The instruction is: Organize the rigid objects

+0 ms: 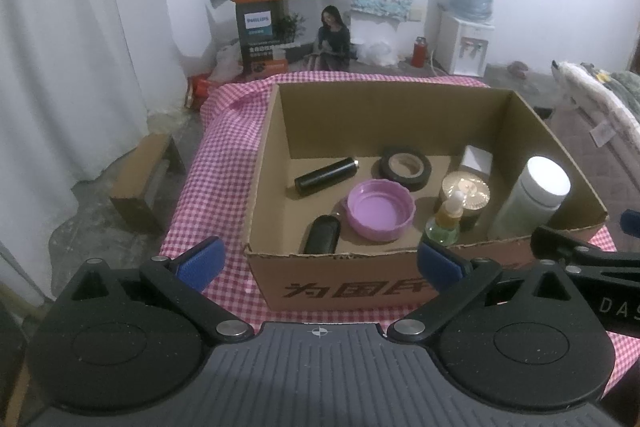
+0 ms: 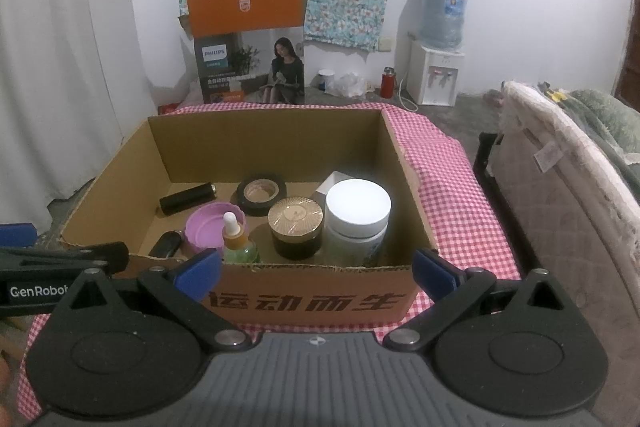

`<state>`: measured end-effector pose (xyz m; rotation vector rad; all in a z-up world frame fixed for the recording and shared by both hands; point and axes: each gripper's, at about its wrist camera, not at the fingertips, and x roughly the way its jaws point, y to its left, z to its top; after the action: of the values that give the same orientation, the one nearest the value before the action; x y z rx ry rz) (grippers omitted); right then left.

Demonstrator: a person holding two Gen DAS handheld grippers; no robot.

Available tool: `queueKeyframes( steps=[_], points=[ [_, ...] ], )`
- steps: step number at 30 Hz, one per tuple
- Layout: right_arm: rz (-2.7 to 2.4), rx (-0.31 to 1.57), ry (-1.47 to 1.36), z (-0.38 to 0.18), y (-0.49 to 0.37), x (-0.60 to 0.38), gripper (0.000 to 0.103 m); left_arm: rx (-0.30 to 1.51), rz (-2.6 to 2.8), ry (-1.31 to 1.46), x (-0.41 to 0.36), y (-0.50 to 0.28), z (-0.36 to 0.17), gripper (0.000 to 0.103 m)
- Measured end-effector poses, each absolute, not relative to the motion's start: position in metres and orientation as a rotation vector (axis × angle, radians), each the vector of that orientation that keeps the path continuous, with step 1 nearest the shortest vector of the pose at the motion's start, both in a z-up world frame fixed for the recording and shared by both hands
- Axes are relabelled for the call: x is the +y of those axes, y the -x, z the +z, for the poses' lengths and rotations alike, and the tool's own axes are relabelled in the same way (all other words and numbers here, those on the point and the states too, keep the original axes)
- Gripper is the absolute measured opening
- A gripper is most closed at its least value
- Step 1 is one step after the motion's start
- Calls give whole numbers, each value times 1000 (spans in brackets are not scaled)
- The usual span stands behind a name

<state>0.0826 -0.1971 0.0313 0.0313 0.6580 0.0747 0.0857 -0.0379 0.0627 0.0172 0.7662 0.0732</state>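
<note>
**Both tools held apart before the filled carton**

The cardboard box [image 1: 400, 279] was seen on a tabletop covered by a red-and-white checked cloth [image 1: 224, 131]. Dark Chinese characters were printed on its near wall; in the right wrist view they could be read as "运动而生", while in the left wrist view the line was cut off by the right tool's finger. The left tool [image 1: 318, 261] was spread wide with nothing between its blue pads, and the right tool [image 2: 316, 269] was likewise released and unloaded; both were held just short of the near wall. "GenRobot" was legible on the left tool's side in the right wrist view, and only "DAS" on the right tool's side in the left wrist view.

All the task's things lay inside the box: a black cylinder [image 1: 326, 177] and a roll of black tape [image 1: 406, 167] toward the back, a purple lid [image 1: 380, 209] in the middle, and a dark capsule-shaped item [image 1: 322, 235] partly hidden by the near wall. A dropper bottle [image 2: 238, 243], a gold-lidded jar [image 2: 296, 227] and a white-capped jar [image 2: 357, 223] stood side by side at the right, with a white box [image 1: 476, 161] largely concealed behind them. The jar's label could not be made out.

Behind the tabletop, a carton marked "PHILIPS" [image 2: 248, 71] stood against the wall; its smaller print was illegible.
</note>
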Motion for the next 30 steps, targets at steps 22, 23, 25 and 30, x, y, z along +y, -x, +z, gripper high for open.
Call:
queueKeyframes(
  steps=[22, 23, 25, 30],
  points=[
    [74, 661, -30, 32, -82, -199, 103, 769, 74, -20, -40, -85, 63, 103],
    [75, 661, -30, 32, -82, -199, 103, 768, 74, -20, -40, -85, 63, 103],
    [75, 660, -29, 32, -82, -199, 103, 769, 74, -21, -40, -85, 63, 103],
    [75, 661, -30, 32, -82, -199, 103, 768, 76, -20, -39, -85, 64, 103]
  ],
)
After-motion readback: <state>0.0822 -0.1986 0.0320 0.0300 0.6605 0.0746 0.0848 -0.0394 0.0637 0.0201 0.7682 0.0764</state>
